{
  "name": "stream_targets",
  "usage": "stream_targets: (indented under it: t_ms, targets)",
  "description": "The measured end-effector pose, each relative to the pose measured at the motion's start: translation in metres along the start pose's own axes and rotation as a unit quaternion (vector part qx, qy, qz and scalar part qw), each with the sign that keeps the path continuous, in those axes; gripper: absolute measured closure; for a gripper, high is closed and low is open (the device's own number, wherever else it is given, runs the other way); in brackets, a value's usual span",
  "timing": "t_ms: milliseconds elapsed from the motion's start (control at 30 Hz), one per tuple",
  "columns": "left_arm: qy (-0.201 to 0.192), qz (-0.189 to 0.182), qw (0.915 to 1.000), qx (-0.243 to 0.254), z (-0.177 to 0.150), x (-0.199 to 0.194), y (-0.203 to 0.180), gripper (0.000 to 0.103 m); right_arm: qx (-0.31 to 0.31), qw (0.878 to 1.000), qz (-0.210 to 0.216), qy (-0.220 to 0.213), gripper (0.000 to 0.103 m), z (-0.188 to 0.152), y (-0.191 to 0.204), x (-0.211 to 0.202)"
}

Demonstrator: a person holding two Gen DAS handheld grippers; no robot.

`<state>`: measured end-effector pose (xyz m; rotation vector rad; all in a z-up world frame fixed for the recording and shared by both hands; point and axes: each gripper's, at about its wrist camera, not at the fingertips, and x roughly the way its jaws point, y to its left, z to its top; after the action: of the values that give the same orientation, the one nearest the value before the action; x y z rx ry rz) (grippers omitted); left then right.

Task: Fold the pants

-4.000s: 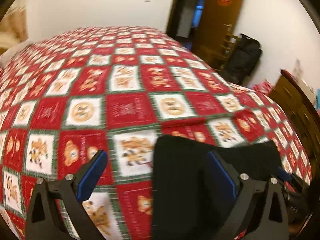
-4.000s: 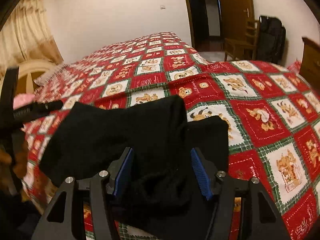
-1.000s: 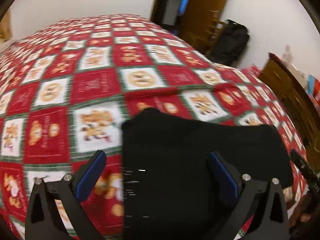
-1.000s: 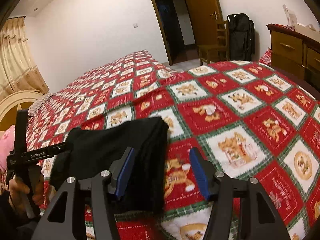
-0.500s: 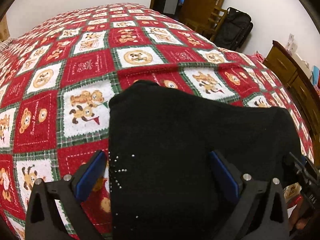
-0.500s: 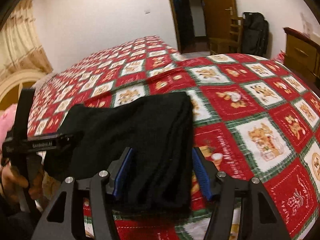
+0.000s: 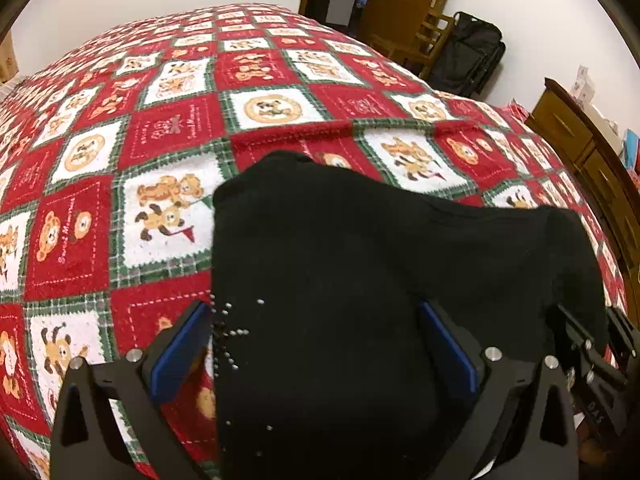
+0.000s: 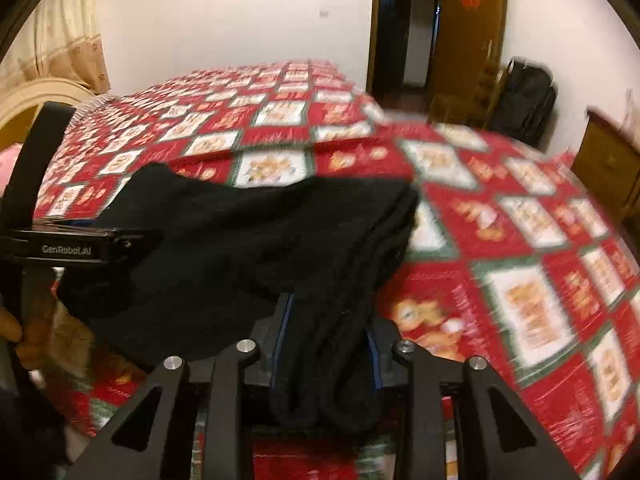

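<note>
Black pants point(image 7: 360, 280) lay folded on the bed's red patchwork quilt point(image 7: 168, 128), near its edge. Right gripper point(image 8: 326, 344) closing on the thick folded end, cloth bunched between the blue pads. Left gripper point(image 7: 316, 344) spread wide over the fabric, gripping nothing.

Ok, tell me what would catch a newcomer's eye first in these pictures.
The loud red, white and green teddy-bear quilt covering the whole bed. Against it, the black pants lie bunched at the near edge. The right gripper is closing on their folded edge, while the left gripper straddles the cloth with jaws wide.
</note>
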<state>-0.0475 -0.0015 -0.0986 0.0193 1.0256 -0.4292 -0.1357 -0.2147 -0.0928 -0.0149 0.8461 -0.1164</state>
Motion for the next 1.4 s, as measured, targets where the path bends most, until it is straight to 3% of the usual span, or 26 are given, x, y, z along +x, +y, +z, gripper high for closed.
stream_targets:
  t_ms: [167,300,367,467,900,1167,1400]
  targets:
    - [-0.003,-0.024,0.9997,0.005,-0.001,-0.006,-0.006,0.033,0.031,0.999,0.023,-0.003,0.072,0.001,-0.008,-0.003]
    - [-0.001,-0.043,0.999,-0.007,0.0,-0.009,-0.004,0.048,0.043,0.998,0.035,-0.011,0.073,0.002,-0.01,-0.008]
    - [-0.004,-0.048,0.9987,-0.015,0.002,-0.012,-0.002,0.061,0.042,0.998,0.038,-0.019,0.073,0.004,-0.008,-0.011]
    - [-0.009,-0.049,0.9985,-0.023,0.006,-0.018,0.0,0.067,0.034,0.998,0.037,-0.032,0.073,0.01,-0.004,-0.018]
    - [-0.055,0.018,0.9983,0.0,0.027,-0.041,-0.002,0.07,-0.006,0.997,0.057,-0.059,0.074,0.043,0.018,-0.019]
    - [-0.075,0.038,0.9964,-0.011,0.043,-0.05,0.016,0.07,-0.013,0.994,0.082,-0.073,0.074,0.075,0.032,-0.013]
    - [-0.107,0.088,0.9899,-0.031,0.066,-0.055,0.044,0.07,-0.035,0.99,0.112,-0.074,0.074,0.116,0.063,0.018]
